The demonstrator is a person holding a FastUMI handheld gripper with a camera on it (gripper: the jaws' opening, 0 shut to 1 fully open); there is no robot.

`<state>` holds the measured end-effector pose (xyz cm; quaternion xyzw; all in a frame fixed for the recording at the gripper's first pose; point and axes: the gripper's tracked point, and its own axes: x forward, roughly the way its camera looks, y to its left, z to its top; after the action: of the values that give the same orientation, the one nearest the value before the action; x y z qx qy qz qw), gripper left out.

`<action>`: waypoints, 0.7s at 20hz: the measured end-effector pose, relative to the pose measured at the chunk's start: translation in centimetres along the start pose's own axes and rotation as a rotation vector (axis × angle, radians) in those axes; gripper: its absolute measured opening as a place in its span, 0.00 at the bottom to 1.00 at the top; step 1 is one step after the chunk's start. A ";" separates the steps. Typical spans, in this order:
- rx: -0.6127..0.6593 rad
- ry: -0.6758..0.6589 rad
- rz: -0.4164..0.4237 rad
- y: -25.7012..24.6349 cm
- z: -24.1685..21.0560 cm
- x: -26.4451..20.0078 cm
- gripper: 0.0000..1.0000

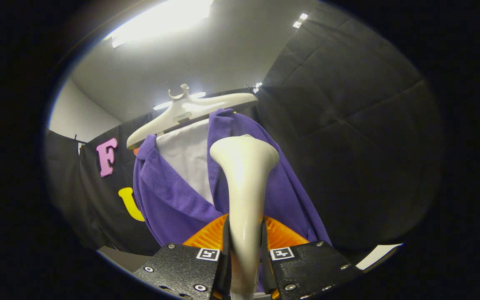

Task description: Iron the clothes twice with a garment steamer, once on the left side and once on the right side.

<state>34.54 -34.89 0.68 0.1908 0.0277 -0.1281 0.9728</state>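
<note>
My gripper (246, 254) is shut on the cream handle of a garment steamer (245, 183), which rises from between the fingers to a wide head. The head sits against the right front panel of a purple jacket (169, 200). The jacket hangs open over a white shirt (186, 158) on a white hanger (190, 109). An orange garment (206, 235) shows low down, just behind the fingers on both sides of the handle.
The black booth cloth (348, 125) hangs behind and to the right of the clothes. A bright ceiling light (161, 21) glows overhead. A pale surface edge (379, 254) shows low on the right, another (123, 258) low on the left.
</note>
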 end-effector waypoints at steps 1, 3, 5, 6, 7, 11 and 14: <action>0.001 0.019 -0.011 0.2 -1.0 0.6 0.29; 0.013 0.053 -0.031 -0.5 -2.7 0.9 0.29; 0.021 0.089 -0.047 -1.4 -4.8 0.9 0.29; 0.021 0.106 -0.057 -1.9 -5.7 0.8 0.29; 0.021 0.125 -0.065 -2.6 -6.9 0.5 0.29; 0.043 0.209 -0.091 -4.3 -11.8 -0.4 0.29; 0.049 0.264 -0.125 -5.6 -15.2 -1.1 0.29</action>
<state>31.94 -33.91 -15.33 0.2279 0.1642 -0.1629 0.9458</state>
